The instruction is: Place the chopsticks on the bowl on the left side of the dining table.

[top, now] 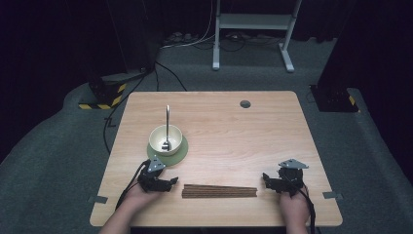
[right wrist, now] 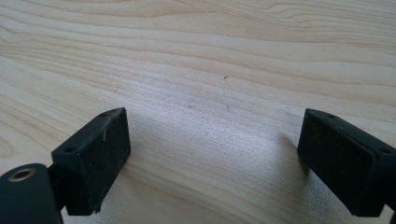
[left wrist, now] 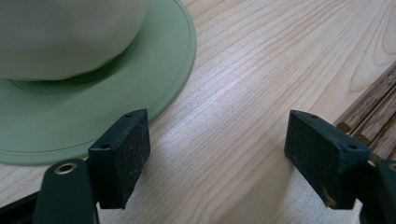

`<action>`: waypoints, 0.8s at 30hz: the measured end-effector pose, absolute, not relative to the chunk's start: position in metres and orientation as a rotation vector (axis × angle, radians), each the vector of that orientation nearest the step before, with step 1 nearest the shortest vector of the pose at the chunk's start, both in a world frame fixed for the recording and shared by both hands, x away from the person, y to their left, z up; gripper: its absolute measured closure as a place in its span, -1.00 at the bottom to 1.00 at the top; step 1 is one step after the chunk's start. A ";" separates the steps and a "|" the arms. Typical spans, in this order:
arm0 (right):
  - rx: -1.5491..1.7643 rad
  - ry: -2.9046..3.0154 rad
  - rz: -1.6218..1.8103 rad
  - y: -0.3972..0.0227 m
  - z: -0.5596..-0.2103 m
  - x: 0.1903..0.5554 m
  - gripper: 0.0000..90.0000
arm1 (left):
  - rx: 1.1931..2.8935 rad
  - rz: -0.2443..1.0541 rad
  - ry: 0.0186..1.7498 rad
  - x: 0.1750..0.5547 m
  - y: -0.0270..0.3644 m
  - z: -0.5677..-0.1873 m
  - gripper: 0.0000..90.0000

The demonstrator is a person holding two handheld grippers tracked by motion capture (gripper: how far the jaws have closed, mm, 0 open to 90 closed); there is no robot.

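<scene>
A cream bowl (top: 165, 140) with a metal spoon (top: 167, 126) standing in it sits on a green saucer (top: 181, 150) at the table's left. Several brown chopsticks (top: 219, 191) lie in a bundle near the front edge. My left gripper (top: 170, 182) rests open just left of the bundle, its jaws wide apart over bare wood, with the saucer (left wrist: 93, 112), the bowl (left wrist: 70, 37) and the chopstick ends (left wrist: 369, 116) close by. My right gripper (top: 267, 179) rests open just right of the bundle; its pads (right wrist: 100, 154) hold nothing.
The wooden table (top: 234, 131) has a round cable hole (top: 245, 104) at the back right. Beyond the table are a white metal stand (top: 253, 29), floor cables and yellow-black striped blocks (top: 104, 95).
</scene>
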State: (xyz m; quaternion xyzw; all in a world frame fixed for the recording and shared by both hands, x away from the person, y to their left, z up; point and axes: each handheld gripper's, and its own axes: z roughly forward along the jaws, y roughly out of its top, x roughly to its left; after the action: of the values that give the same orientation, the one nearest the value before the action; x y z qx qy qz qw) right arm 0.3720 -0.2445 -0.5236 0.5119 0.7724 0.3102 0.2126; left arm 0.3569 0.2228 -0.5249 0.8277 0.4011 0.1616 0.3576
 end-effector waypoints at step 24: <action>1.420 2.149 0.860 -0.244 -0.523 0.371 -0.78 | 2.127 0.309 1.003 0.363 0.218 -0.517 -0.33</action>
State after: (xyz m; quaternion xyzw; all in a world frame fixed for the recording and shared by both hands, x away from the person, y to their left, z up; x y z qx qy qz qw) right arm 0.3712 -0.2444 -0.5234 0.5110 0.7736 0.3094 0.2113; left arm 0.3626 0.2176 -0.5172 0.8312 0.3919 0.1209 0.3753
